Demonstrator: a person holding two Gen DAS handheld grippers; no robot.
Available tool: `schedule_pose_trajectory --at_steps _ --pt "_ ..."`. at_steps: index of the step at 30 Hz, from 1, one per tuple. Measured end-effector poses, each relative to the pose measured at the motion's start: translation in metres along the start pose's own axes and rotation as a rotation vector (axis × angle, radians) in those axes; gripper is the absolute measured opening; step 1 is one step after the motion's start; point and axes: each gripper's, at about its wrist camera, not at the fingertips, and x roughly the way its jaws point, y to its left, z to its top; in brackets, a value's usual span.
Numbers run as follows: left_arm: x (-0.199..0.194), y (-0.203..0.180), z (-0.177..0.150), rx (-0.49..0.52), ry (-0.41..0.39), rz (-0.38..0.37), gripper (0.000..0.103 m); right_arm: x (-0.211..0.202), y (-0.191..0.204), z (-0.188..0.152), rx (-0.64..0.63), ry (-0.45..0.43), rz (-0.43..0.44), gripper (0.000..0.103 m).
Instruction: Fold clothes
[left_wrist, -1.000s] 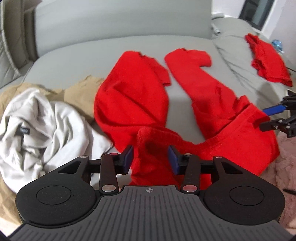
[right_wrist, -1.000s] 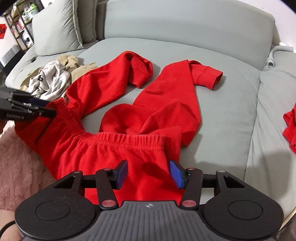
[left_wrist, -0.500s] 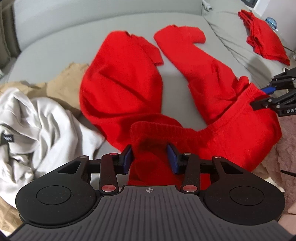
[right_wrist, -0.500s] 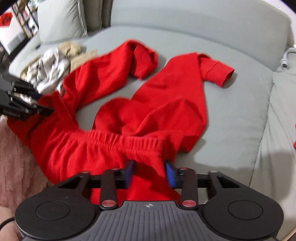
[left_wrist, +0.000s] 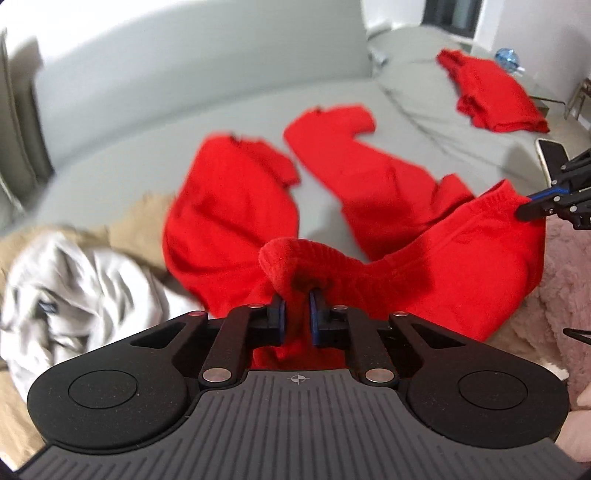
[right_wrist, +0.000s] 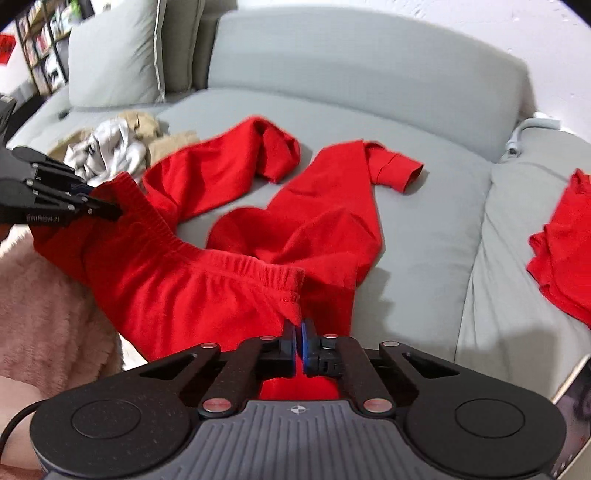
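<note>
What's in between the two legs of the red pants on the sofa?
Just bare grey sofa. In the right wrist view, a strip of cushion shows between the two legs of the red pants; nothing lies on it.

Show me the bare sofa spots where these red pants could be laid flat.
Bare: the strip of sofa between the pants legs and the backrest, and the cushion between the right leg and the folded red garment. Crowded: the left, with the white and tan clothes pile.
</note>
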Motion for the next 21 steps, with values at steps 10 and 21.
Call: schedule_pose_trajectory --at_steps 10,21 --pt "-0.039 -0.017 -0.006 -0.019 -0.055 -0.030 0.014 -0.030 0.016 -0.019 0.067 -0.063 -0.038 0.002" --pt "-0.048 -0.016 -0.014 -0.107 -0.087 -0.042 0.000 -0.043 0.025 -0.036 0.108 -0.094 -0.060 0.002"
